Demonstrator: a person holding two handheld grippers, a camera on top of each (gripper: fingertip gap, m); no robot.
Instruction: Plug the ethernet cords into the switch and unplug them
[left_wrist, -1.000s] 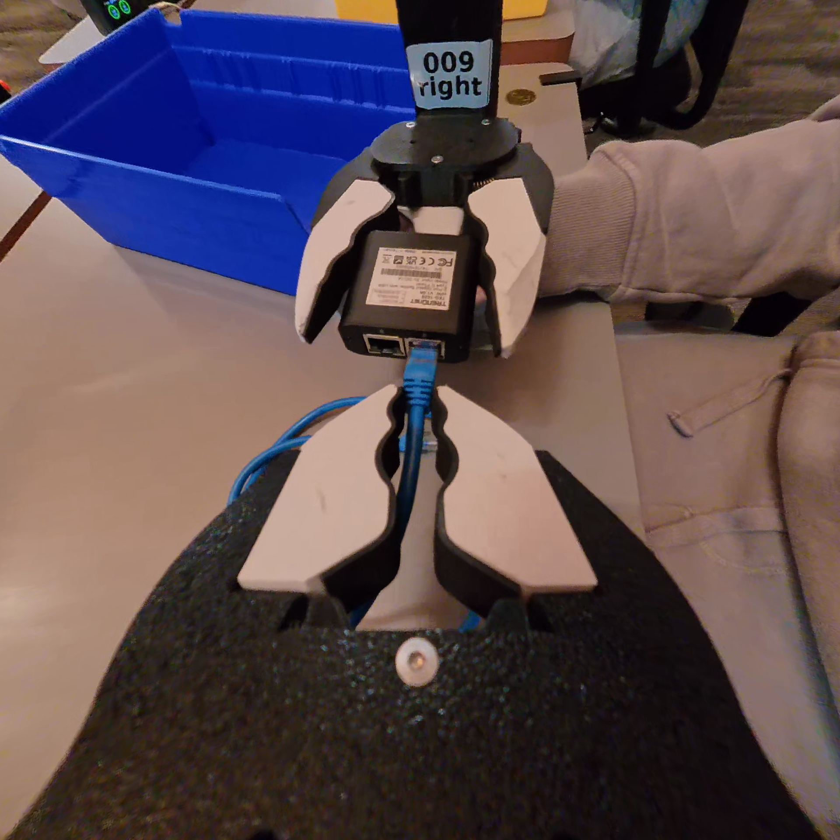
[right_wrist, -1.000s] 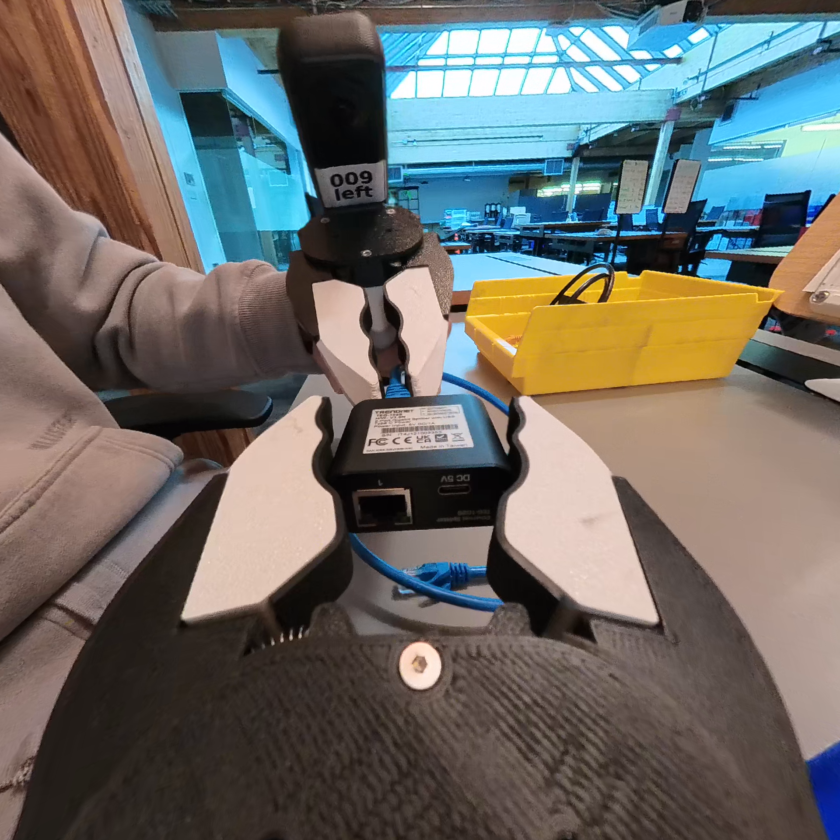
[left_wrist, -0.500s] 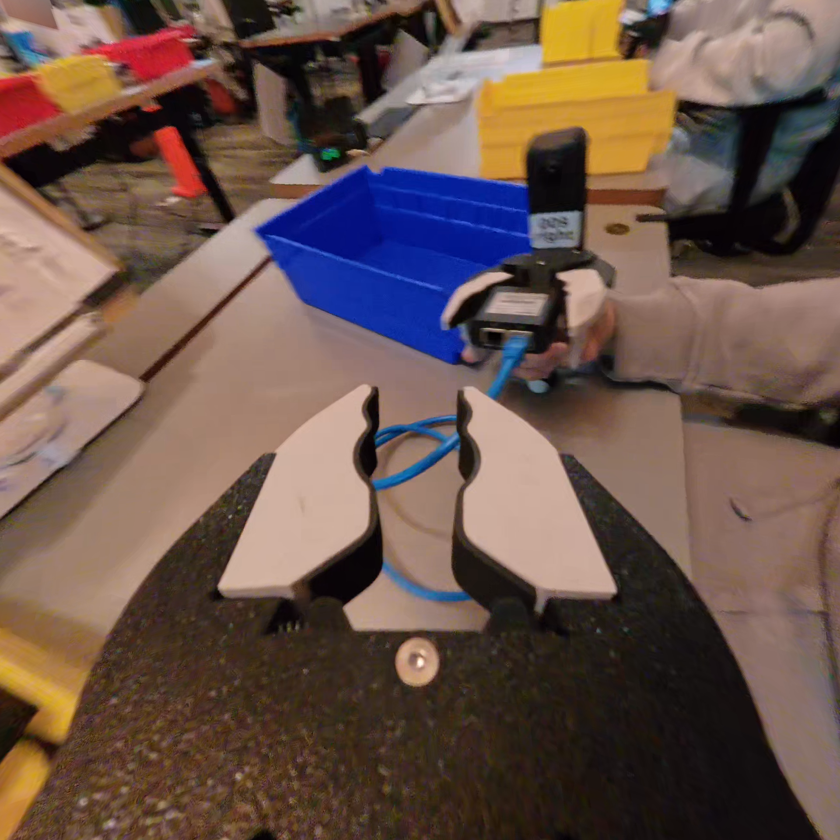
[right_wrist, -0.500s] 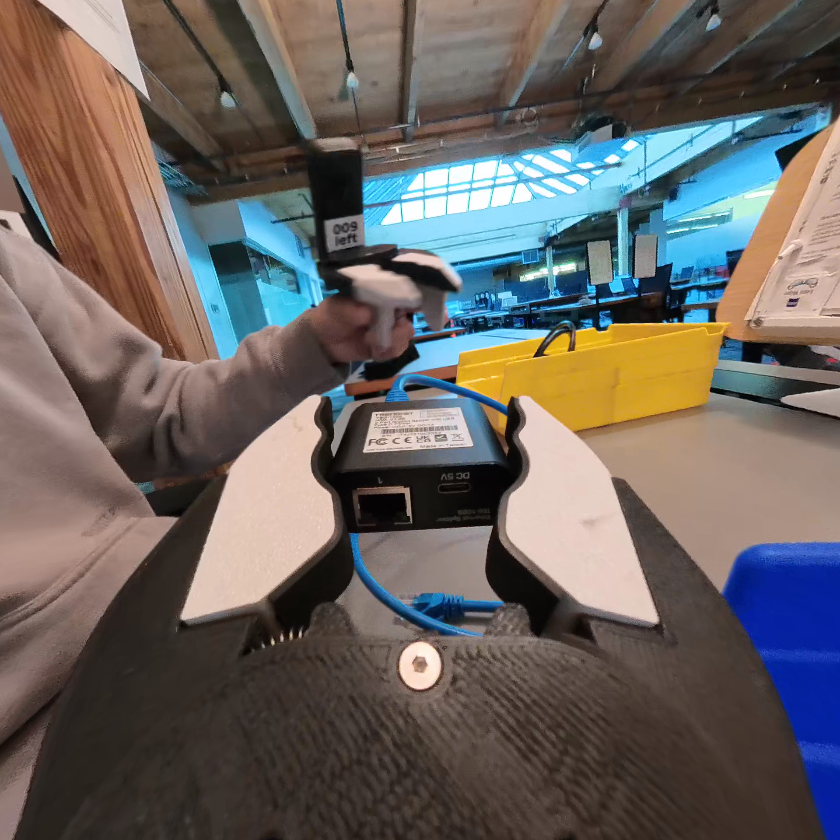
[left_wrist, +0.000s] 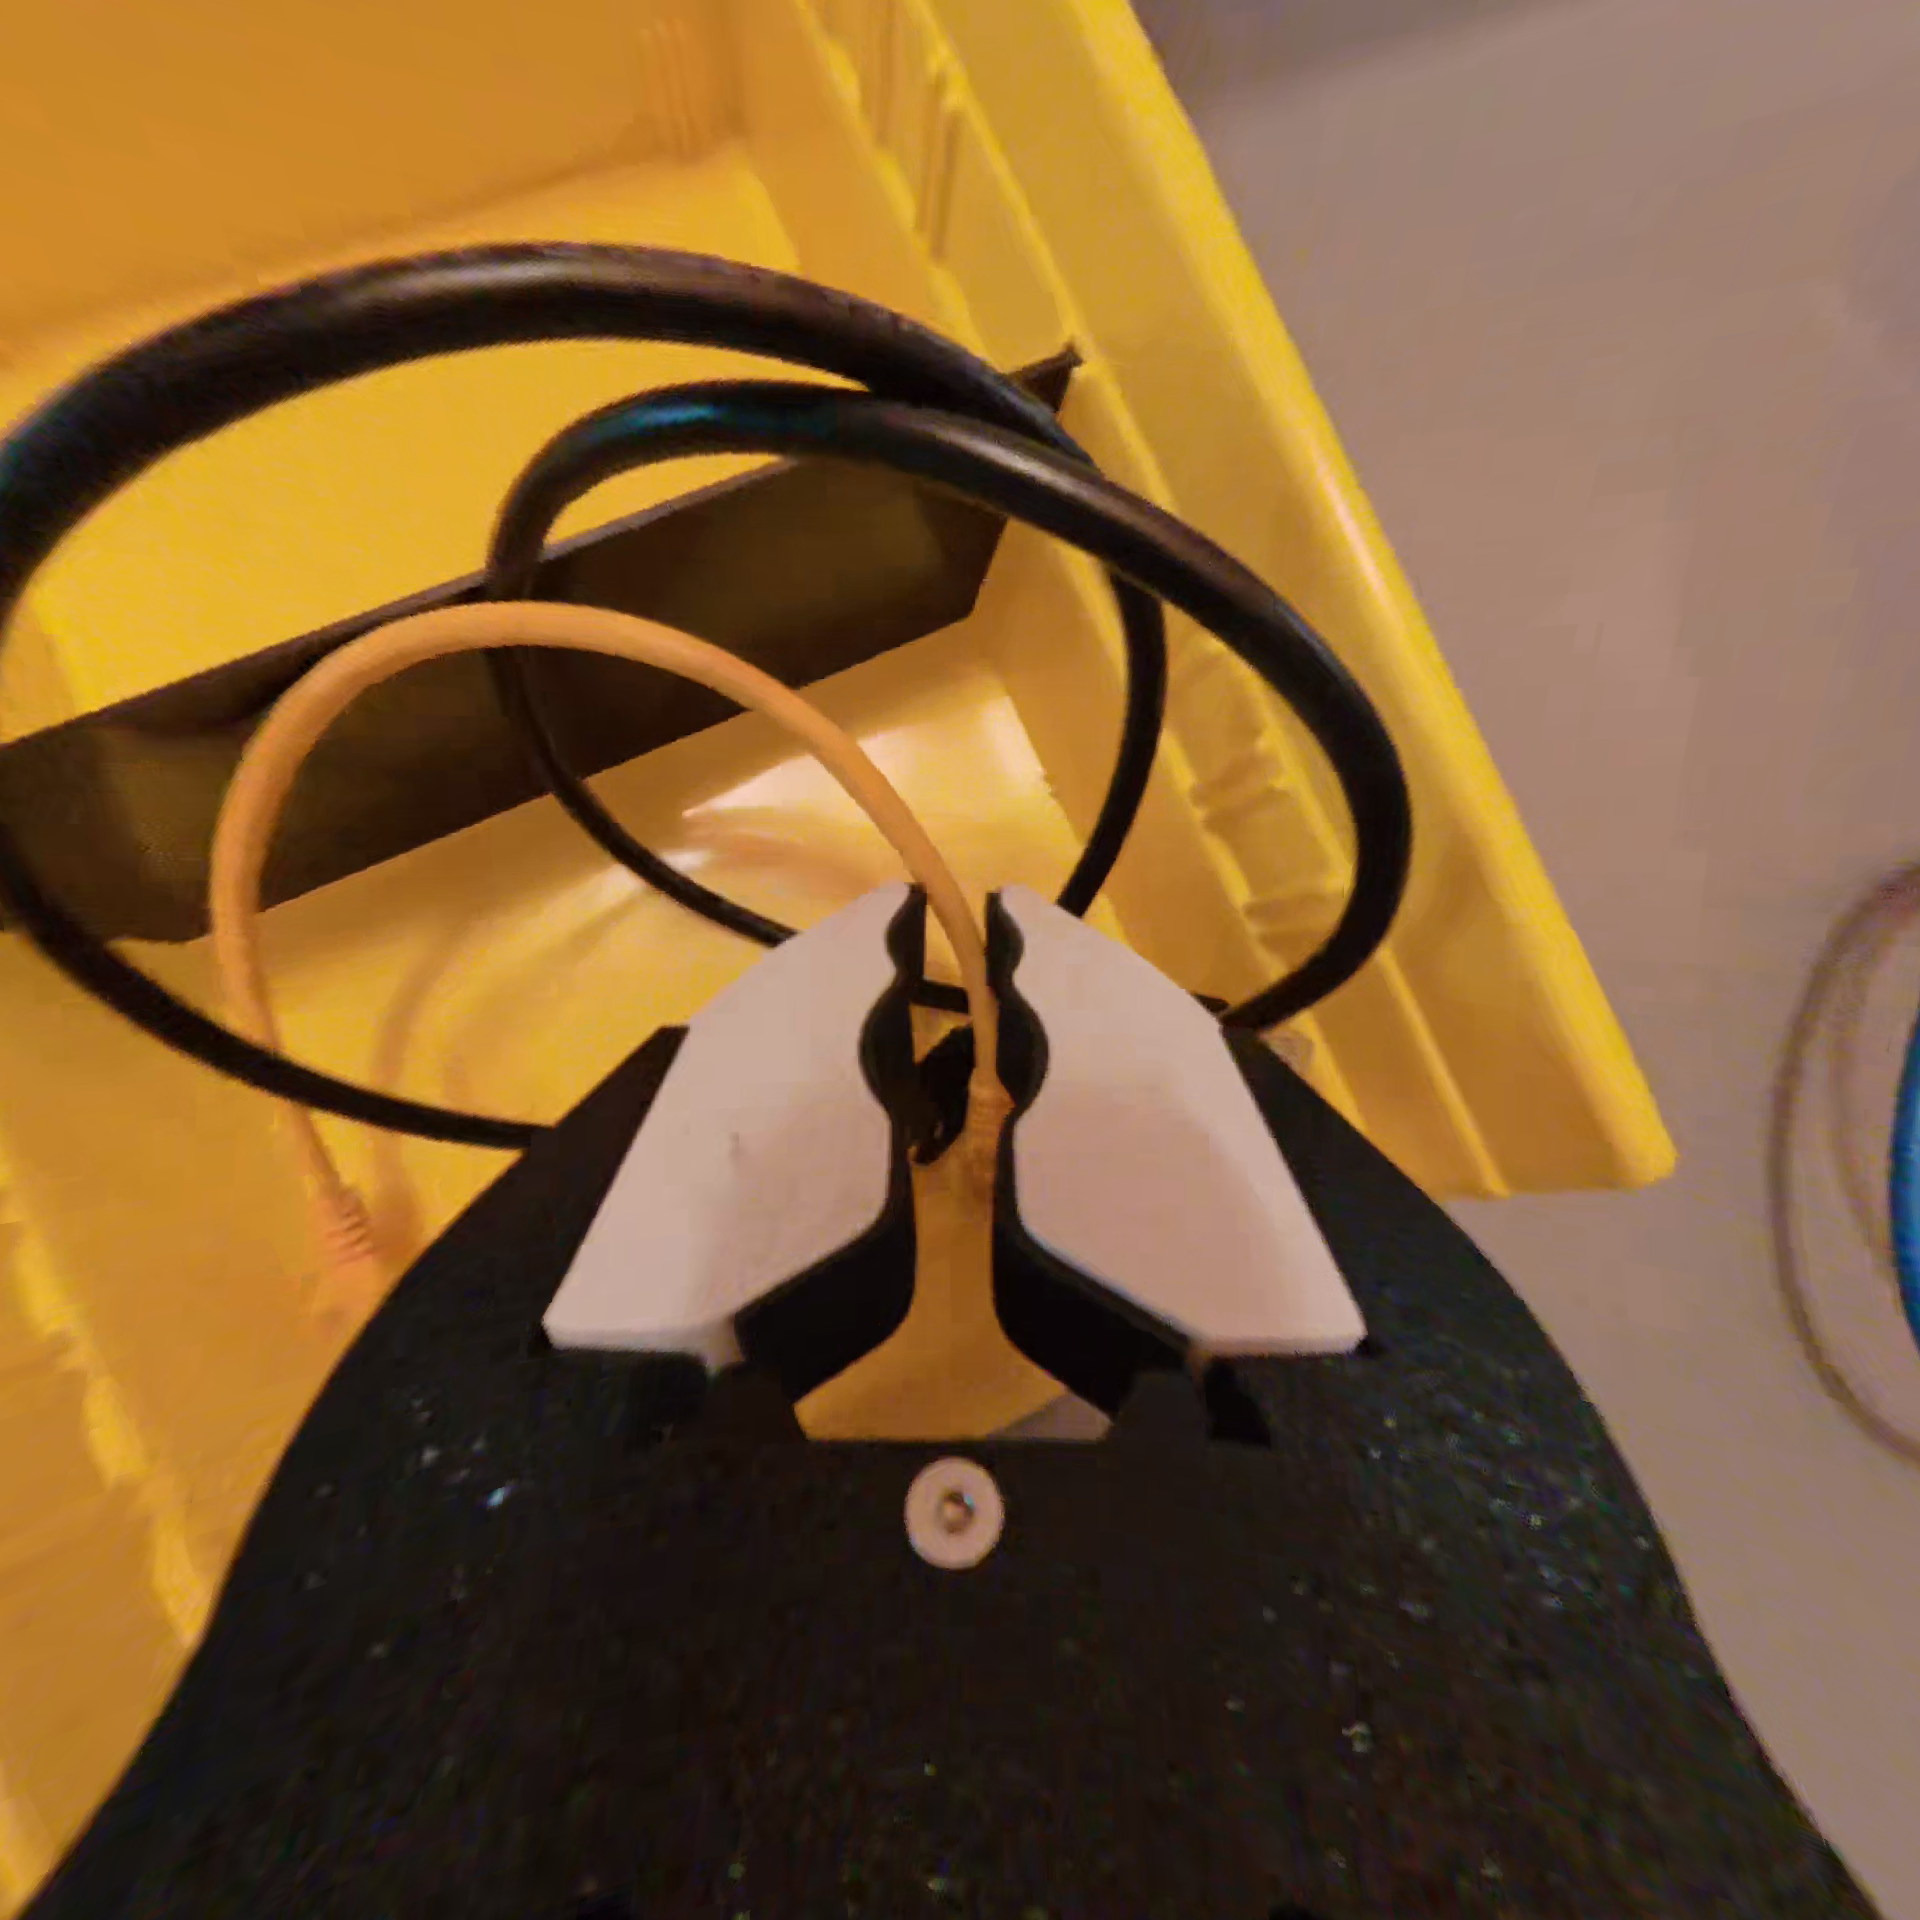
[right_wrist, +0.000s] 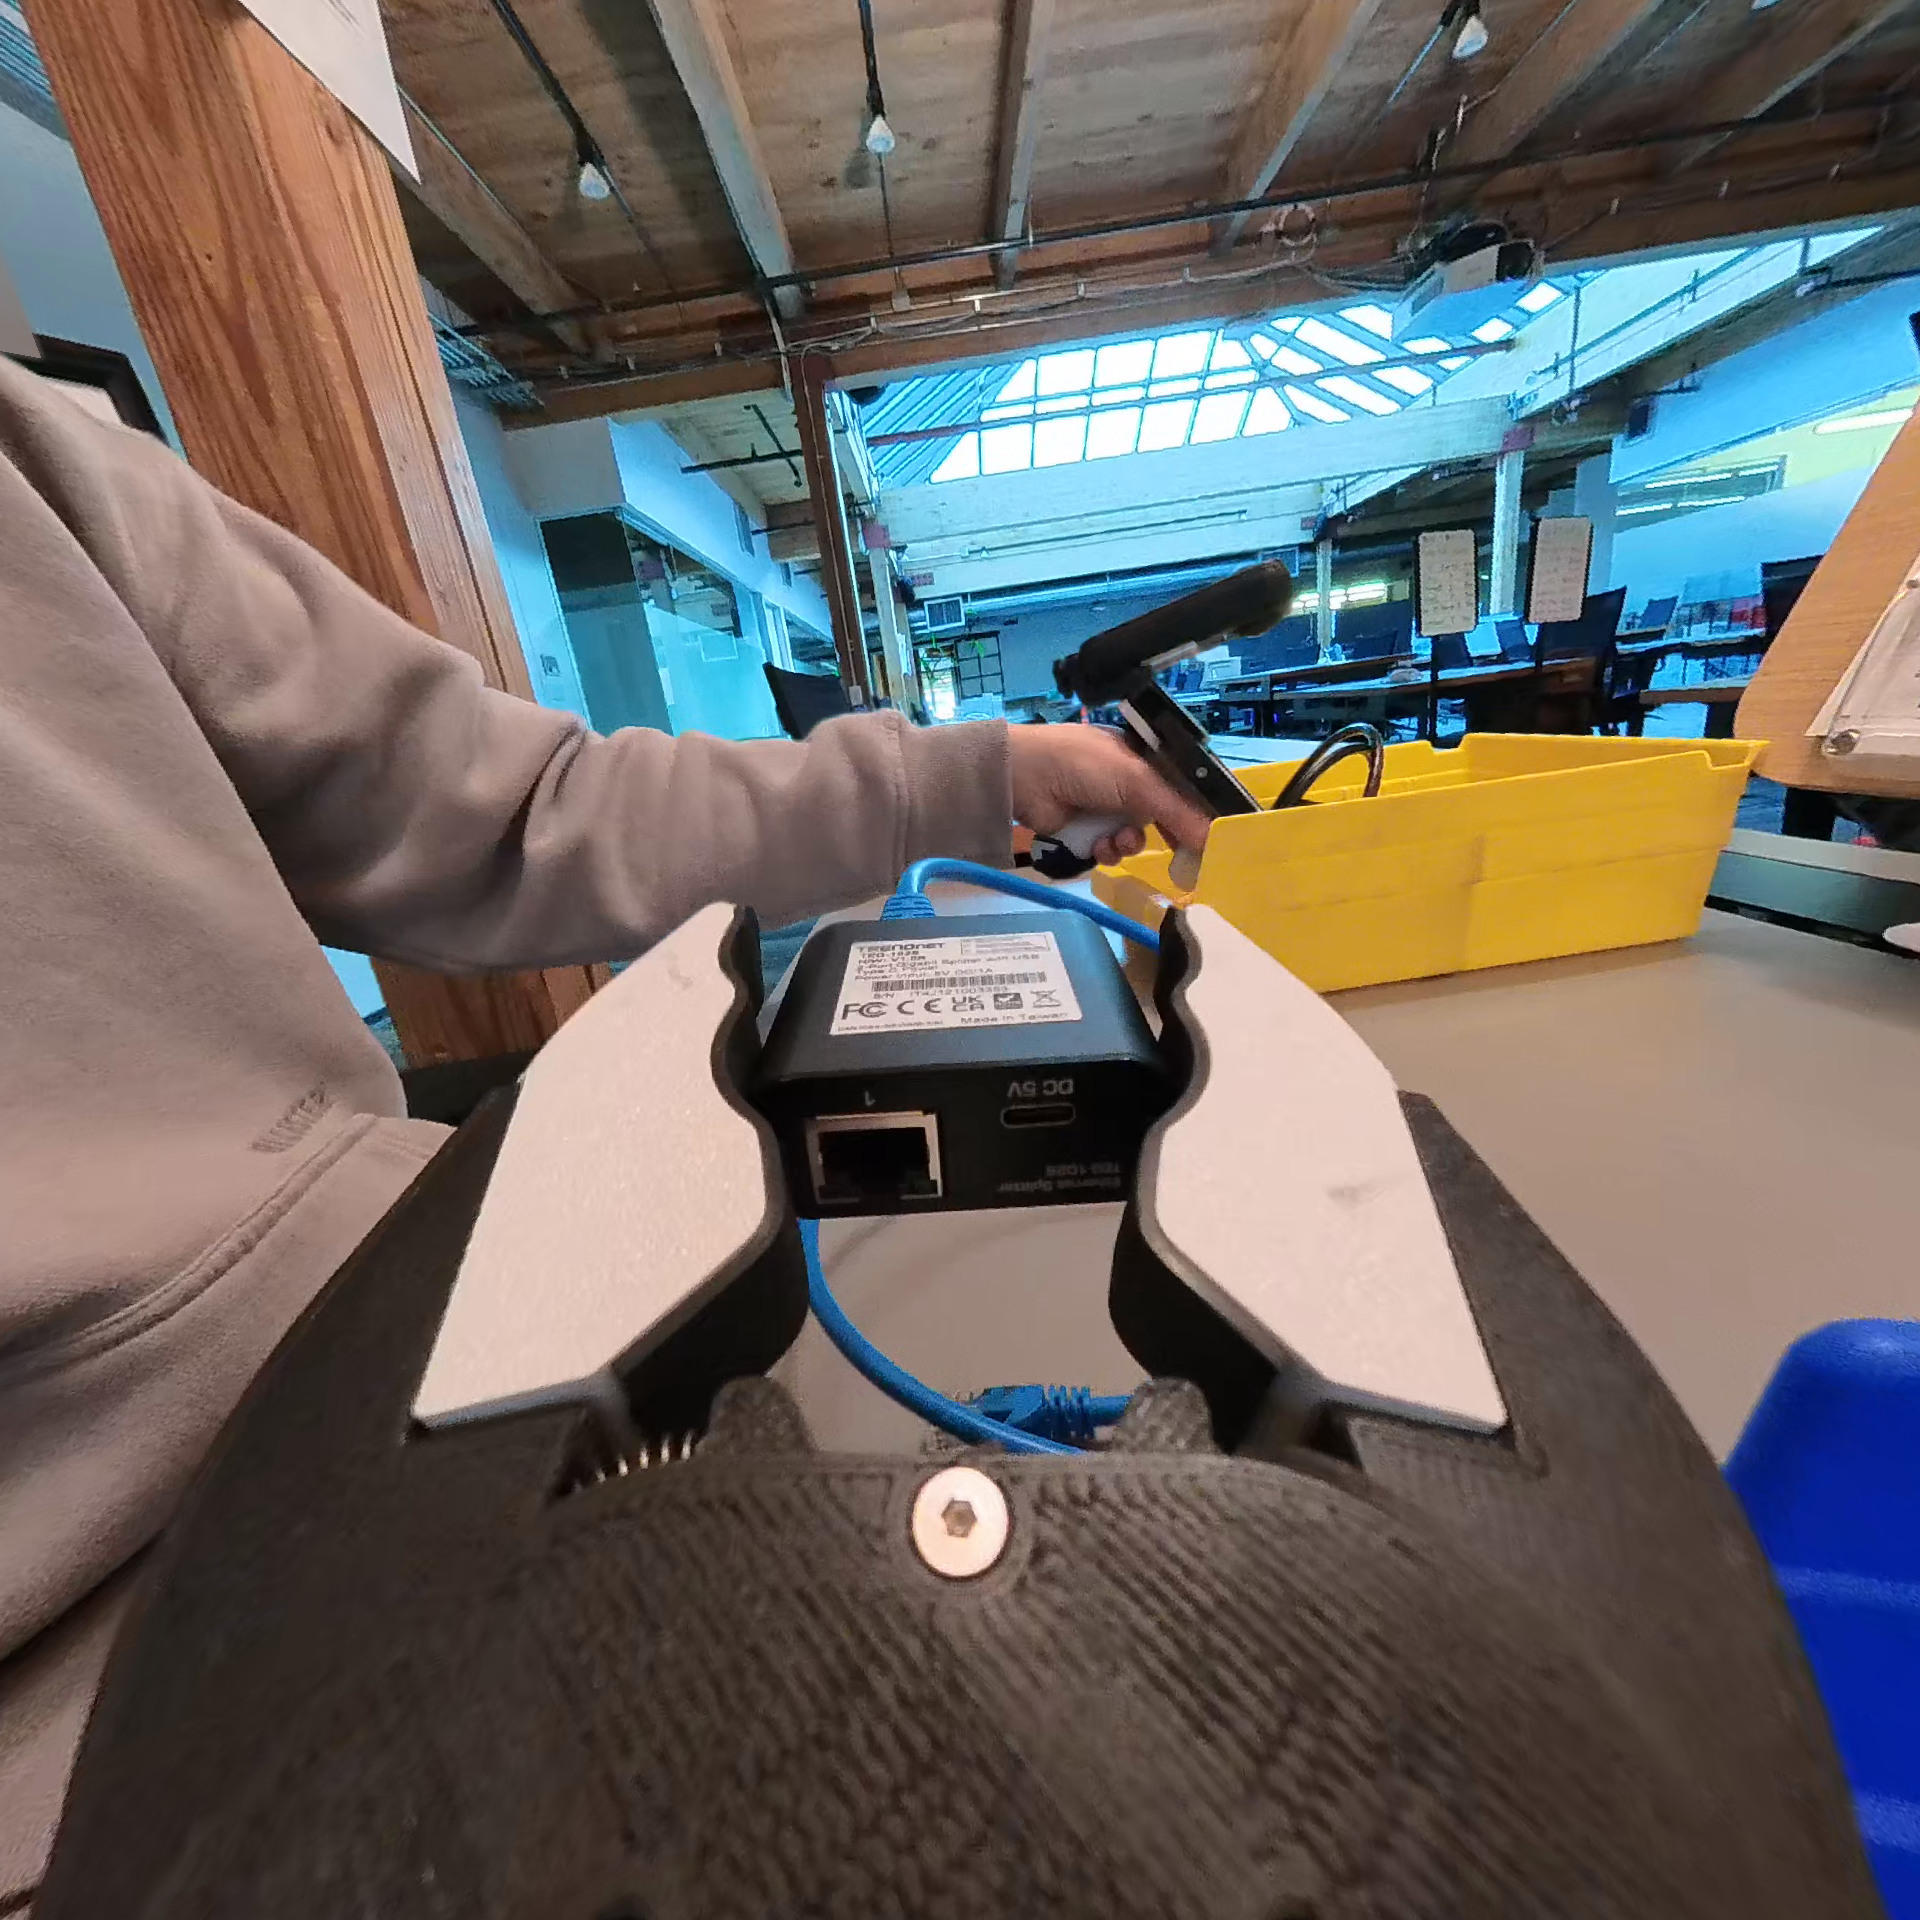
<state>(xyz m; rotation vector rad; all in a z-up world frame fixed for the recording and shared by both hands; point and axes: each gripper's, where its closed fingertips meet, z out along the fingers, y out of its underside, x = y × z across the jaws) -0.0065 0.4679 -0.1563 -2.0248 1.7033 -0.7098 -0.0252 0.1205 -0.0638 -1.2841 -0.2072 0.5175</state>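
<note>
A white printed label (right_wrist: 958, 982) covers the top of the small black plastic switch box (right_wrist: 966, 1132); tiny white markings (right_wrist: 1039, 1088) line its near face. Two white written sheets (right_wrist: 1446, 582) hang at 2 o'clock, too small to read.

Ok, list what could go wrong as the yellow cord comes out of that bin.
1. The left hand-held gripper is closed around the yellow cord, whose arc passes through the black cable loops; lifting may drag the black cable out of the yellow bin.
2. The grip appears to sit just behind the plug, so the plug may point awkwardly for insertion.
3. The right hand-held gripper holds the switch with the blue cord plugged in; its trailing loop could snag.
</note>
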